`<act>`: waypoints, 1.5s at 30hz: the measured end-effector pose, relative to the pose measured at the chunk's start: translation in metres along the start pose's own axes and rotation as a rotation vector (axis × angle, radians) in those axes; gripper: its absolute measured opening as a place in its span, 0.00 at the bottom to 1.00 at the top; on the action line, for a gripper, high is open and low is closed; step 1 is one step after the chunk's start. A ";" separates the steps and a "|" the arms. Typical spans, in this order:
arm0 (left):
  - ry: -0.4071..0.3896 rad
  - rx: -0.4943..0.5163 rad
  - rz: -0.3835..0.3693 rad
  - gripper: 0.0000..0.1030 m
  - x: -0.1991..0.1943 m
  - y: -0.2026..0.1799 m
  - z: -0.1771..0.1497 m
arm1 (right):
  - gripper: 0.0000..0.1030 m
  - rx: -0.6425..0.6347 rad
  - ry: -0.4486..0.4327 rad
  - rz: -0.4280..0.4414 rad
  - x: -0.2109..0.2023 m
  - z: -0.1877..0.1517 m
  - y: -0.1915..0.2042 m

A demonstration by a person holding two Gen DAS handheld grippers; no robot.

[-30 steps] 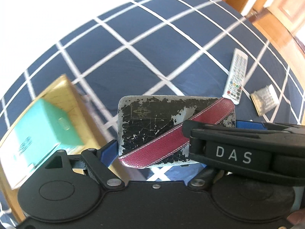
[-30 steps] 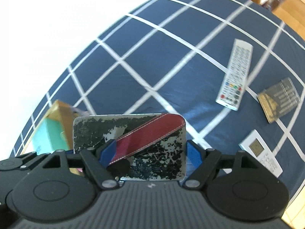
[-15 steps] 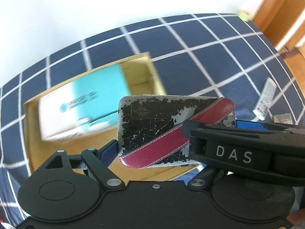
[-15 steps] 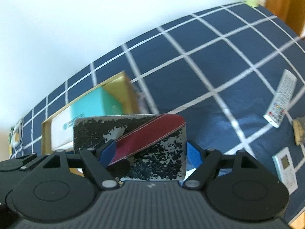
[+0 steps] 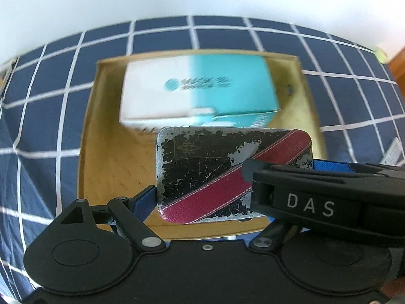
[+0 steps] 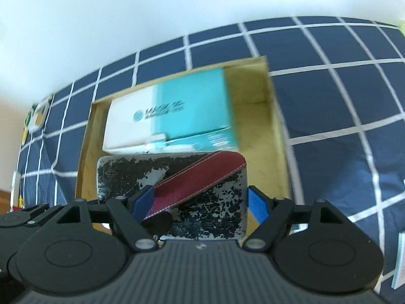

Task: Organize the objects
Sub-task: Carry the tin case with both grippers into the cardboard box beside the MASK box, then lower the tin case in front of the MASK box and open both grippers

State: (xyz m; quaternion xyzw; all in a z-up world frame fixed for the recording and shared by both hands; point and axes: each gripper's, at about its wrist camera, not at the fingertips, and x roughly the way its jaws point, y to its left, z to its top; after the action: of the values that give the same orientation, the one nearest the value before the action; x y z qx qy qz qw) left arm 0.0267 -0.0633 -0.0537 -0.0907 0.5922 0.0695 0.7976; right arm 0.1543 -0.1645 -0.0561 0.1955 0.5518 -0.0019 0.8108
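A worn black and silver wallet with a maroon diagonal stripe [image 5: 215,167] is held by both grippers. My left gripper [image 5: 233,190] is shut on its two ends, and my right gripper [image 6: 200,202] is shut on it too [image 6: 192,187]; the right gripper's body crosses the left wrist view at the lower right. The wallet hangs over the near part of an open tan cardboard box [image 5: 106,157]. A white and teal carton [image 5: 200,88] lies inside the box at its far side; it also shows in the right wrist view [image 6: 177,114], inside the box [image 6: 276,147].
The box sits on a navy bedspread with a white grid [image 5: 43,96]. A white wall runs behind the bed. A remote's end [image 5: 393,152] shows at the right edge. Small items lie at the bed's left edge [image 6: 38,116], and a light blue item [image 6: 398,261] at the lower right.
Both grippers swung left with the wallet, from over the bare bedspread near the remotes to above the cardboard box. The box now fills the middle of both views.
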 end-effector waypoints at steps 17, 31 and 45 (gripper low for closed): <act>0.127 -0.084 -0.017 0.81 0.081 0.037 0.011 | 0.76 -0.037 0.159 -0.017 0.093 0.017 0.008; 0.183 -0.093 -0.035 0.81 0.111 0.050 0.007 | 0.76 -0.013 0.218 -0.036 0.128 0.019 -0.001; 0.196 -0.136 -0.069 0.82 0.105 0.065 -0.017 | 0.77 0.017 0.227 -0.037 0.128 0.015 -0.004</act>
State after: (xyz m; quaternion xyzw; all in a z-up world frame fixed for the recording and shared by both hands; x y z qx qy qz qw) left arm 0.0272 -0.0032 -0.1634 -0.1714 0.6578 0.0727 0.7298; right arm 0.2174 -0.1457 -0.1675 0.1912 0.6436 0.0005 0.7411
